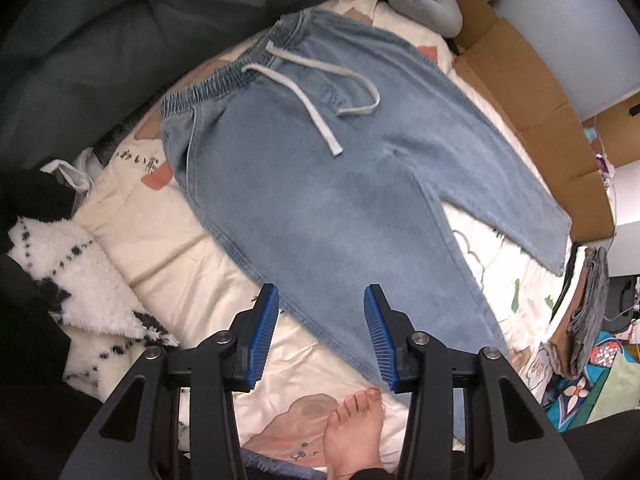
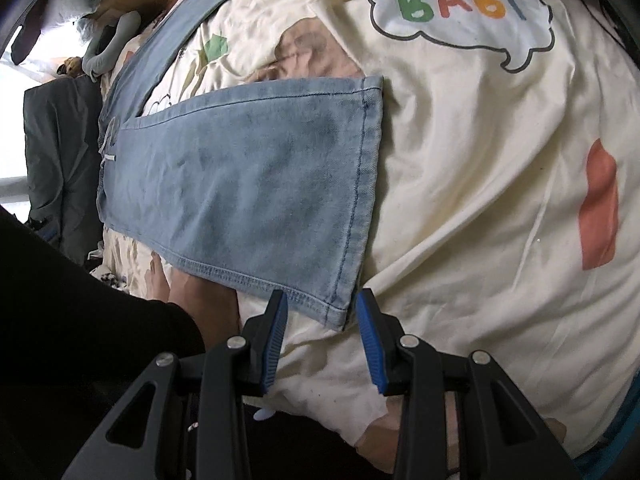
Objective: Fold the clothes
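One pair of light blue denim trousers lies spread flat on a bed covered by a cream quilt printed with cartoon shapes and a "BABY" cloud. In the left wrist view the elastic waistband sits toward the quilt's far edge, next to a dark grey blanket, and a white drawstring trails loose over the front of the trousers. Both legs run down toward the near edge of the bed, split apart below the crotch, with one leg reaching toward flattened cardboard along the bed's side.

The left gripper hangs above the nearer leg, its blue-padded jaws partly open with only air between them; denim shows through the gap but the pads are not pressing it. A bare foot rests on the quilt just below that gripper, and a white fleece with black marks lies bunched at the side.

The right gripper points down at the hem corner of one leg. Its jaws stand partly open, straddling that corner without closing on it; whether the pads touch the cloth cannot be told. A black sleeve fills the lower left of that view.
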A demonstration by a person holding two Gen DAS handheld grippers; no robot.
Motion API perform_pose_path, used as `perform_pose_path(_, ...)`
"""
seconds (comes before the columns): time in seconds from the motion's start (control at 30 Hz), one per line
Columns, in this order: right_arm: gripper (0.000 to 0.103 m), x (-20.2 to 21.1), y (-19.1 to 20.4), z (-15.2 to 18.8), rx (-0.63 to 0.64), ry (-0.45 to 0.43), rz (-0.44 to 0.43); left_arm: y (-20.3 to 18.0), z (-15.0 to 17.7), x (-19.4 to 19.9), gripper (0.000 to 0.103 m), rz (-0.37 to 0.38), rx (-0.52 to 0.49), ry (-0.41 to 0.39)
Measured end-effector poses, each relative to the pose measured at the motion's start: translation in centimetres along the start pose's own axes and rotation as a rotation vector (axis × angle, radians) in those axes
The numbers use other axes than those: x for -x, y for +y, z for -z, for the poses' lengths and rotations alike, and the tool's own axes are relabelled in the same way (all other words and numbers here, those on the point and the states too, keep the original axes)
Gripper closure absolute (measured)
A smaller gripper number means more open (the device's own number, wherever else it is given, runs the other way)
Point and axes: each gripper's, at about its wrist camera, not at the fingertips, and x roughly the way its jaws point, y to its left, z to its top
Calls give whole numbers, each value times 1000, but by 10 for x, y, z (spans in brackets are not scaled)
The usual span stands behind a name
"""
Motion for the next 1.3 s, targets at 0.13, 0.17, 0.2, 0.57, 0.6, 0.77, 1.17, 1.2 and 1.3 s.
perform_pose_path(0.13,69,-9,-6,-3,-22,0,10,8,6,-12,58,-14,8,17)
perform_pose_path(0.17,69,-12,-6,-3,-23,1,11,10,7,-15,58,-17,9,22)
perform_pose_path(0.2,69,-14,-7,-4,-25,1,13,11,8,-17,58,-20,9,27)
perform_pose_path(0.57,69,-44,-7,-6,1,53,16,16,25,-41,58,-47,-2,76)
perform_pose_path(0.6,69,-47,-8,-6,0,56,13,16,26,-42,58,-45,-2,80)
perform_pose_path(0.77,69,-59,-10,-5,-6,70,-8,19,28,-49,58,-21,26,91)
perform_pose_path(1.17,69,-78,-33,7,-116,116,-109,11,39,-70,58,-32,20,132)
perform_pose_path(1.2,69,-78,-34,7,-121,121,-118,10,40,-73,58,-30,19,136)
perform_pose_path(1.3,69,-74,-35,8,-122,131,-137,7,44,-80,58,-23,18,145)
